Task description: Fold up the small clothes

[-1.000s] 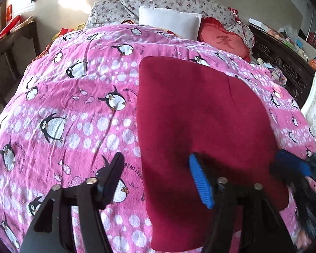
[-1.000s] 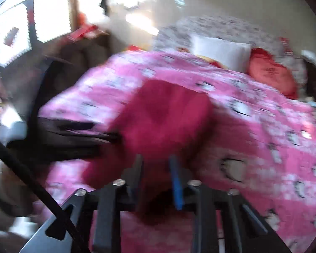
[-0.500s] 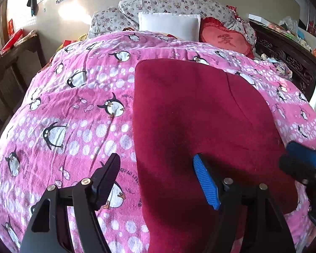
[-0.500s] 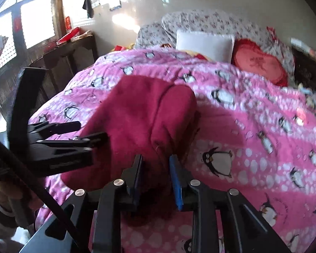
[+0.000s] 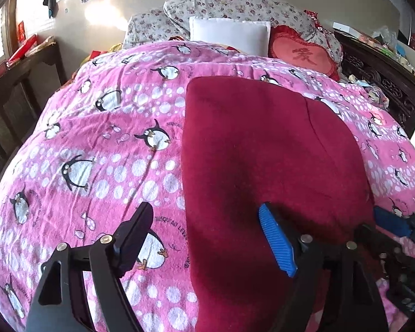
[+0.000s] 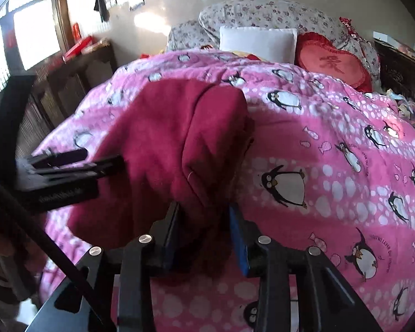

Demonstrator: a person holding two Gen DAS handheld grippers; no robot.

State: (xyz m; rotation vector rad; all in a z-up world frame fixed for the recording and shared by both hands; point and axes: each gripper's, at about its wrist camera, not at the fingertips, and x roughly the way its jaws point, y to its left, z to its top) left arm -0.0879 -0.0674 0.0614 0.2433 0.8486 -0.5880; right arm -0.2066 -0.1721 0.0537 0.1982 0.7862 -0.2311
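Observation:
A dark red garment point(image 5: 262, 152) lies folded flat on the pink penguin blanket point(image 5: 96, 144). My left gripper point(image 5: 204, 232) hovers over the garment's near left edge, its jaws opening wide and gripping nothing. The black finger point(image 5: 135, 232) is over the blanket and the blue pad point(image 5: 274, 238) over the cloth. In the right wrist view, my right gripper point(image 6: 204, 227) straddles the near right corner of the garment point(image 6: 179, 144). Its jaws are opening, and a slack bunch of cloth sits between them. The left gripper point(image 6: 69, 166) shows there at the garment's far side.
At the head of the bed lie a white pillow point(image 5: 229, 34), a red heart cushion point(image 5: 304, 55) and floral pillows point(image 5: 235, 4). A dark wooden table point(image 5: 22, 80) stands left of the bed, and a carved dark headboard point(image 5: 379, 77) with clutter runs along the right.
The right gripper's jaws have spread apart around the garment's corner, and the garment has settled flat on the blanket. The left gripper's jaws have widened a little.

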